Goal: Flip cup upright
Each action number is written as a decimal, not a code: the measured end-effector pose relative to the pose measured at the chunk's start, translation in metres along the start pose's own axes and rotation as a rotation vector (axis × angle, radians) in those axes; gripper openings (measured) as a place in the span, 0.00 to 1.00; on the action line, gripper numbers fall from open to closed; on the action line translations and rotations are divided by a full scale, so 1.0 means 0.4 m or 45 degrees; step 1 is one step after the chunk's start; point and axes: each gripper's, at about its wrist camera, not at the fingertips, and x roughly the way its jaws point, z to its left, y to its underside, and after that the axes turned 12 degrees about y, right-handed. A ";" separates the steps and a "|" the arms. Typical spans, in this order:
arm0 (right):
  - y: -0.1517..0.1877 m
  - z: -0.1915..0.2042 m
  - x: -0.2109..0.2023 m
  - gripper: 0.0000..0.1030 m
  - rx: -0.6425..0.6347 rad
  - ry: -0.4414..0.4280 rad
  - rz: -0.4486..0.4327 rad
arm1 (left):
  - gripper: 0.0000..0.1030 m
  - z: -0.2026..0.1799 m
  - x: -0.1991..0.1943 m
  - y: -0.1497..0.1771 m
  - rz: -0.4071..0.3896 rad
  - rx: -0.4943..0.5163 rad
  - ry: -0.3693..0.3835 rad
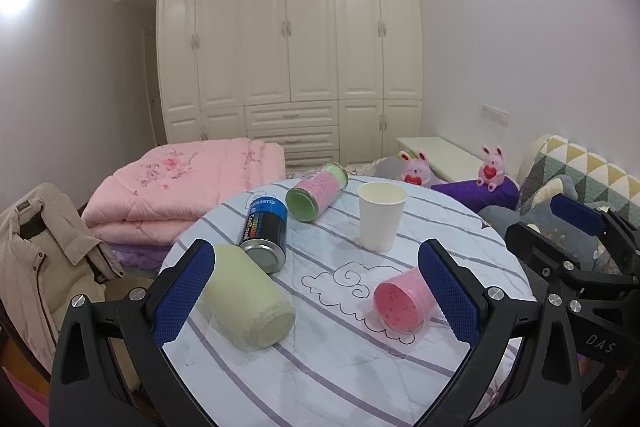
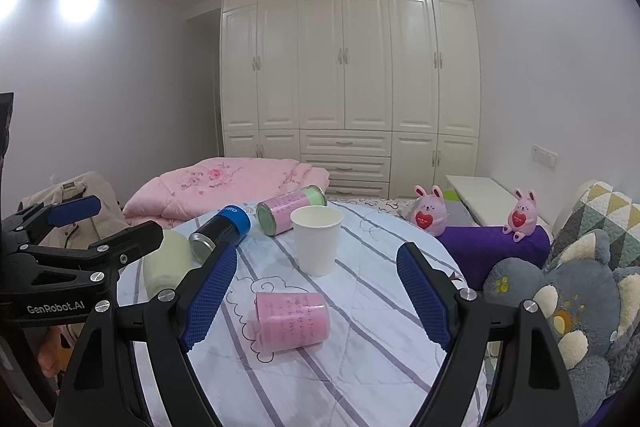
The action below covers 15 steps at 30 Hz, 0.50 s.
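Pink cup point(image 2: 292, 319) on its side, seemingly empty, between spread right gripper point(image 2: 316, 297) fingers

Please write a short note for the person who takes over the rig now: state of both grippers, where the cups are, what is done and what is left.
Left gripper: open, empty, hovering over the near table edge.
Right gripper: open, empty, also hovering at the near edge.
White cup: upright mid-table, mouth up.
Pink cup: on its side near the front, between the right gripper's fingers in that view, not touched.
Yellow cup: on its side at front left.
Blue can and green-pink can: lying down farther back.
Done: only the white cup stands.
Left: grip and stand the pink cup, probably with the right gripper, then the yellow one.
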 end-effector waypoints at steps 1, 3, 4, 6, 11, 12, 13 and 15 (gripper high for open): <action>0.000 -0.001 0.001 0.81 0.001 0.001 0.000 | 1.00 0.001 0.001 0.000 0.002 -0.002 0.000; 0.000 -0.001 0.002 0.81 0.004 -0.002 0.003 | 1.00 0.001 0.003 0.000 0.004 -0.002 -0.001; 0.000 -0.002 0.001 0.81 0.004 0.002 0.002 | 1.00 0.001 0.004 -0.001 0.004 -0.002 -0.001; 0.000 -0.001 0.000 0.81 0.005 0.001 0.004 | 1.00 0.001 0.006 0.000 0.003 0.001 0.004; 0.001 -0.003 -0.001 0.81 0.004 -0.001 0.004 | 1.00 -0.001 0.008 0.005 -0.004 0.008 0.006; 0.001 -0.003 -0.001 0.81 0.006 -0.004 0.008 | 1.00 -0.001 0.009 0.005 -0.004 0.009 0.005; 0.001 -0.004 -0.001 0.81 0.007 -0.004 0.010 | 1.00 -0.001 0.008 0.005 -0.006 0.009 0.005; 0.001 -0.004 -0.002 0.81 0.004 -0.002 0.011 | 1.00 -0.002 0.007 0.006 -0.008 0.010 0.006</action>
